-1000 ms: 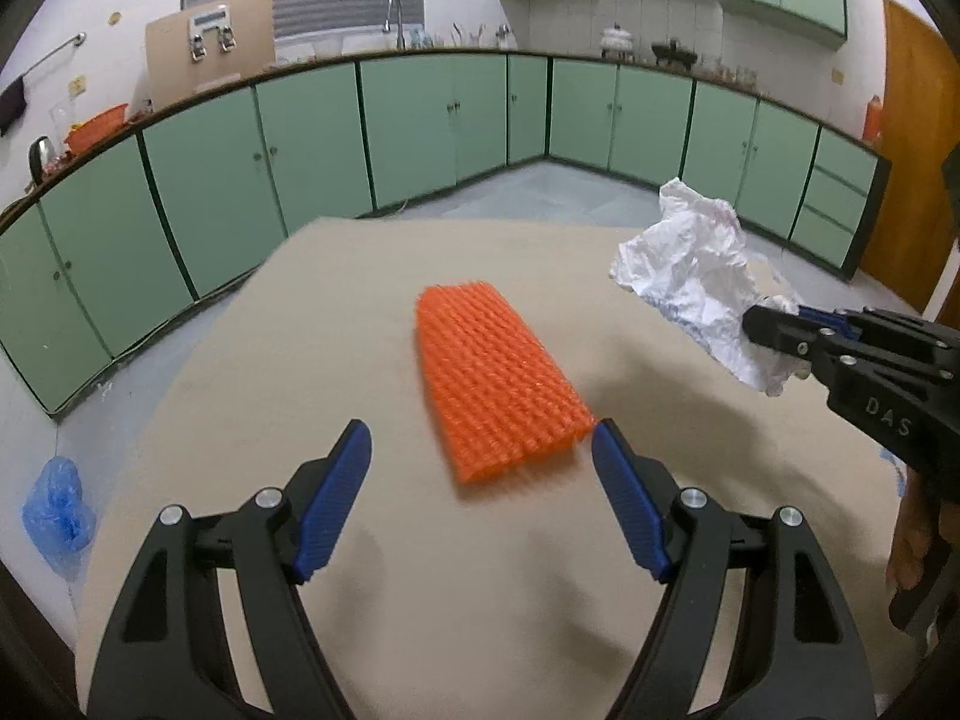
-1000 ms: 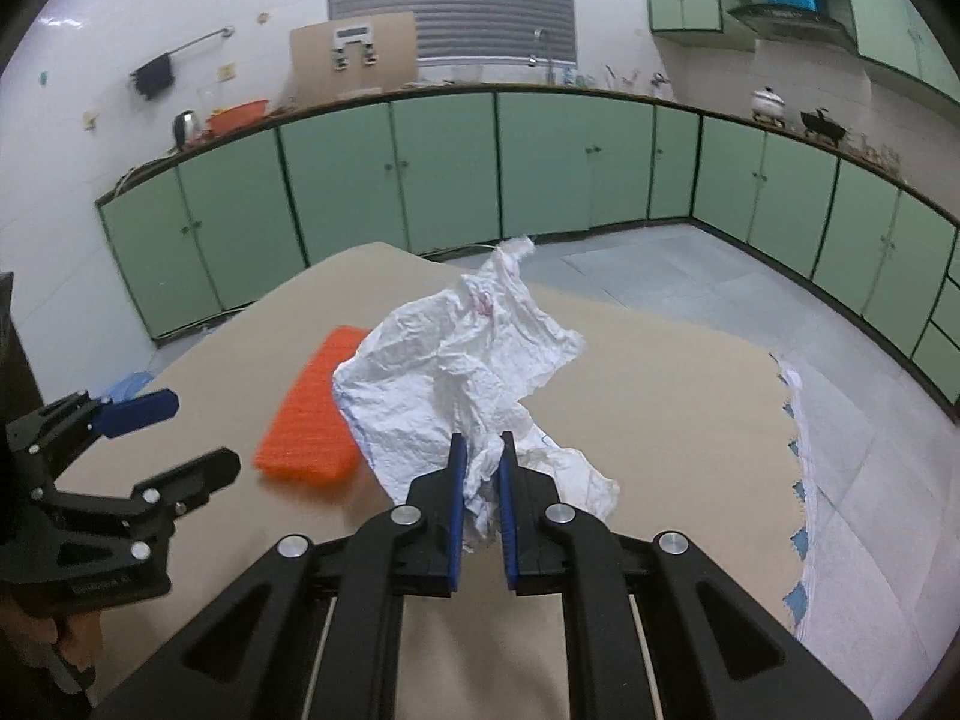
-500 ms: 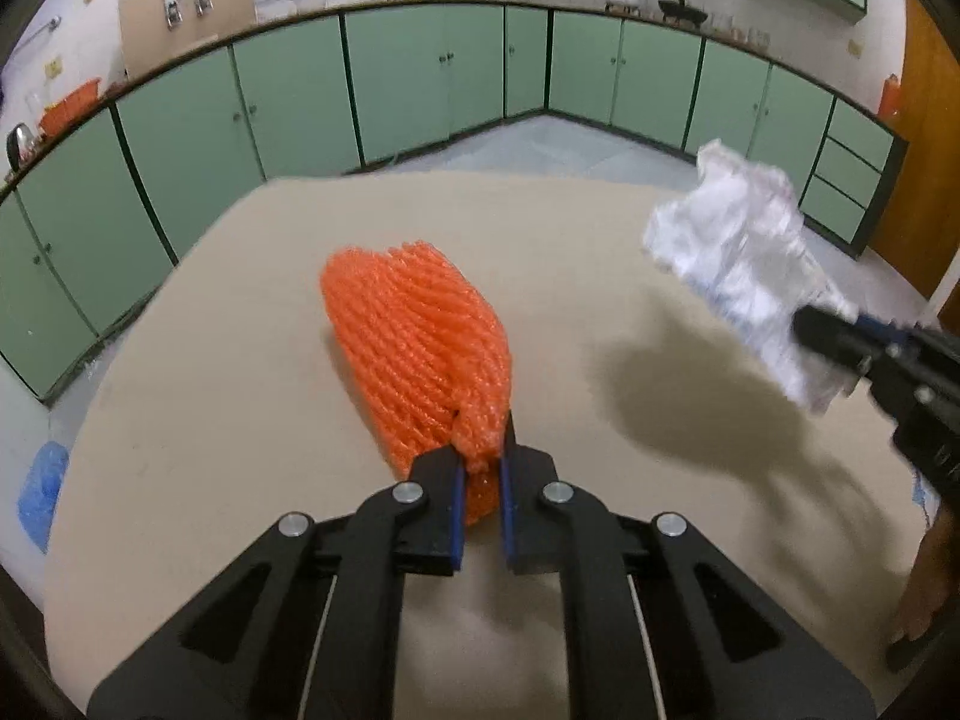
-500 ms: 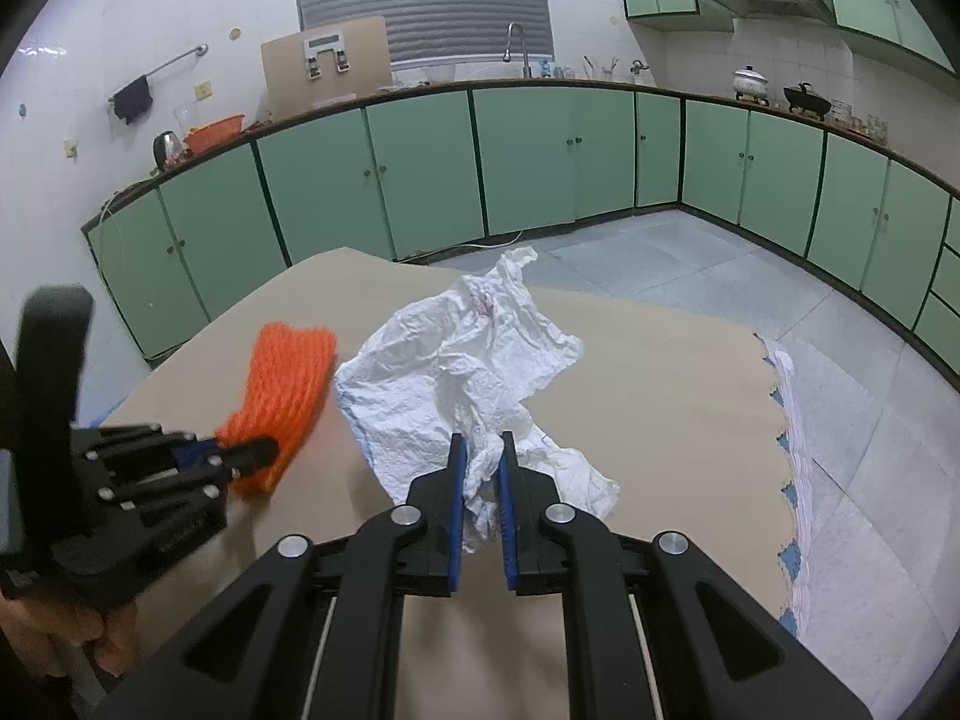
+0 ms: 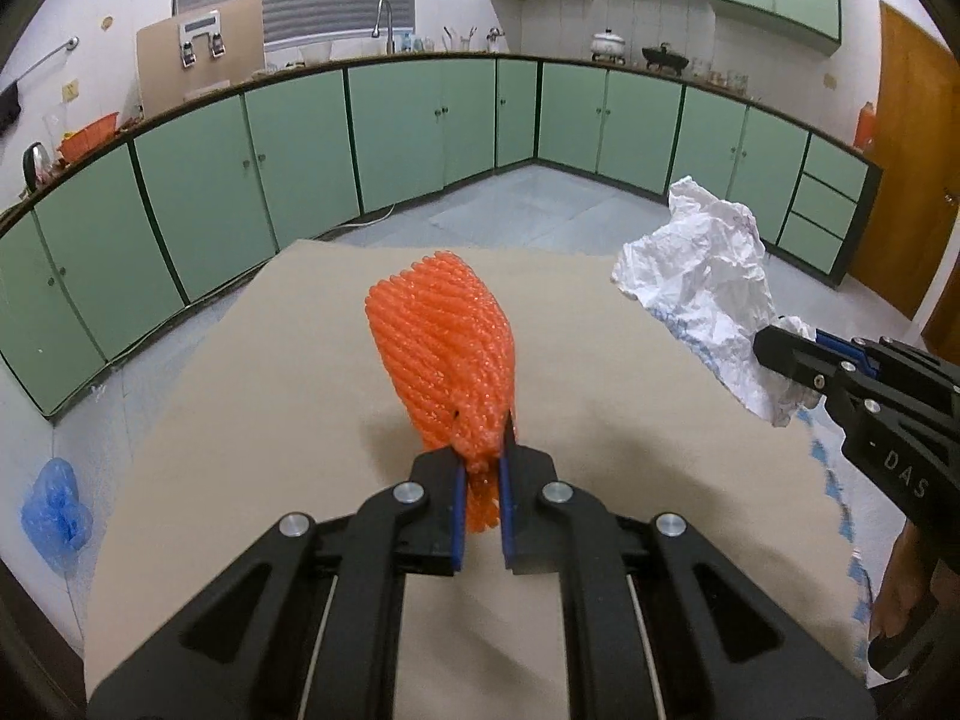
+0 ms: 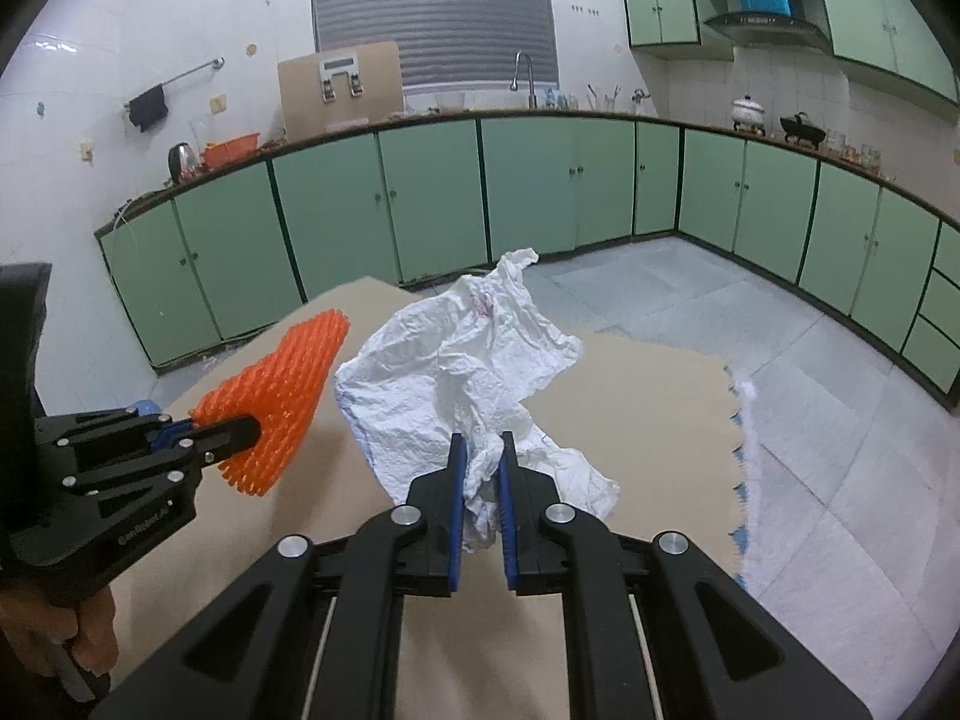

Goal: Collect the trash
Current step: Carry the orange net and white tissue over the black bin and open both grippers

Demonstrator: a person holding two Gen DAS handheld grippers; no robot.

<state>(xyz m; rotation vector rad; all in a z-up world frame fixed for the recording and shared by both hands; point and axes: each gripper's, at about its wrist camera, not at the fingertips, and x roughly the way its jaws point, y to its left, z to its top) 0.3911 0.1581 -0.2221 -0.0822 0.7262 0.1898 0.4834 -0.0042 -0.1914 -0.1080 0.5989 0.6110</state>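
my left gripper (image 5: 480,480) now lifts orange foam net (image 5: 444,348) (clamped) off table (image 5: 270,420); right gripper (image 6: 480,480) clamps crumpled white paper (image 6: 456,372); both collected.

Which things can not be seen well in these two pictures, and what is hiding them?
- Left wrist view: the near end of the orange foam net is hidden between the fingers of the left gripper.
- Right wrist view: the pinched part of the white crumpled plastic bag is hidden inside the right gripper.
- Both views: no trash bin shows.
- Right wrist view: the items on the far counter are too small to name.
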